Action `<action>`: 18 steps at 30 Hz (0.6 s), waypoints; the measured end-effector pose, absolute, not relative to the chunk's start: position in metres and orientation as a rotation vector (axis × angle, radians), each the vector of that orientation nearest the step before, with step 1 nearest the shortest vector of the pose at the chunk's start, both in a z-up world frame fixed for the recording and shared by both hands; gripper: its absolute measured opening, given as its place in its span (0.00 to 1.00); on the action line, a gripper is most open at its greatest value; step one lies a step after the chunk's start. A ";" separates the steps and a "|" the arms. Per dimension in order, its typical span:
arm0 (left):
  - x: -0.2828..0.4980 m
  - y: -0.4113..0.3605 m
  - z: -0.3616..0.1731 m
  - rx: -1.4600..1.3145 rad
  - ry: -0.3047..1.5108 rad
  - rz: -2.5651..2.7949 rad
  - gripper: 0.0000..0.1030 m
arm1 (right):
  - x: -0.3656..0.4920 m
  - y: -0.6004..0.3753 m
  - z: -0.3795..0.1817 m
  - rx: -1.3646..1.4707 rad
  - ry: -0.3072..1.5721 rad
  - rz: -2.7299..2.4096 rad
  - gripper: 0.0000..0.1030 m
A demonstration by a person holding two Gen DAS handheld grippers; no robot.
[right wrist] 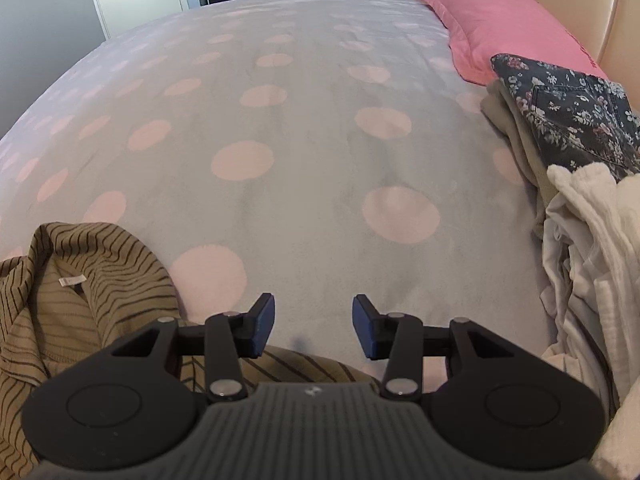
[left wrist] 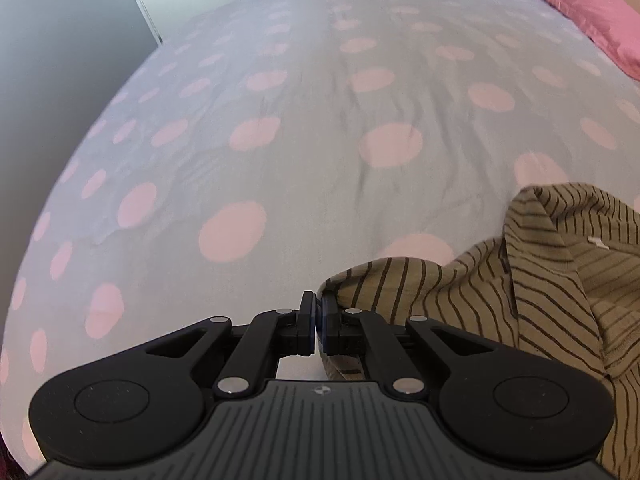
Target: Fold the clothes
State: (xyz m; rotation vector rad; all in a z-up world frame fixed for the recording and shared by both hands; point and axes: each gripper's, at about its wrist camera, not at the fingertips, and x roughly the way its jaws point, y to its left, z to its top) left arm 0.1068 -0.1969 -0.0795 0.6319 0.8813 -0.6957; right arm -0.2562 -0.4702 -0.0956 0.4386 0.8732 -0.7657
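A: Left wrist view first. Left tongs (left wrist: 319, 322) are pinched together on an edge of the striped shirt (left wrist: 532, 280), which lies bunched on the bed (left wrist: 280, 128) to the tongs' right.

B: Why that edge?

A: Probably to drag it out flat before any fold.

B: Right wrist view?

A: Right tongs (right wrist: 313, 328) are spread wide, holding nothing, hovering over the shirt's near hem, likely lining up a second grip. Shirt (right wrist: 80, 304) sits crumpled at lower left, label showing. White garment (right wrist: 592, 248) and floral piece (right wrist: 576, 120) are heaped at right, near the pink pillow (right wrist: 504, 20).
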 end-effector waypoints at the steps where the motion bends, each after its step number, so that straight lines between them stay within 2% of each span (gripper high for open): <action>1: 0.108 -0.197 -0.081 0.635 0.893 -0.693 0.00 | -0.257 -0.470 -0.097 0.435 0.880 -0.764 0.49; 3: 0.108 -0.197 -0.083 0.646 0.902 -0.687 0.00 | -0.259 -0.471 -0.099 0.417 0.892 -0.756 0.58; 13: 0.107 -0.202 -0.096 0.716 0.919 -0.661 0.00 | -0.252 -0.458 -0.129 0.304 1.114 -0.616 0.56; 16: 0.106 -0.204 -0.097 0.732 0.918 -0.661 0.00 | -0.253 -0.457 -0.134 0.315 1.126 -0.604 0.46; 17: 0.105 -0.205 -0.097 0.734 0.917 -0.663 0.00 | -0.252 -0.456 -0.132 0.311 1.126 -0.607 0.34; 18: 0.105 -0.206 -0.096 0.735 0.915 -0.666 0.00 | -0.252 -0.456 -0.130 0.309 1.125 -0.610 0.18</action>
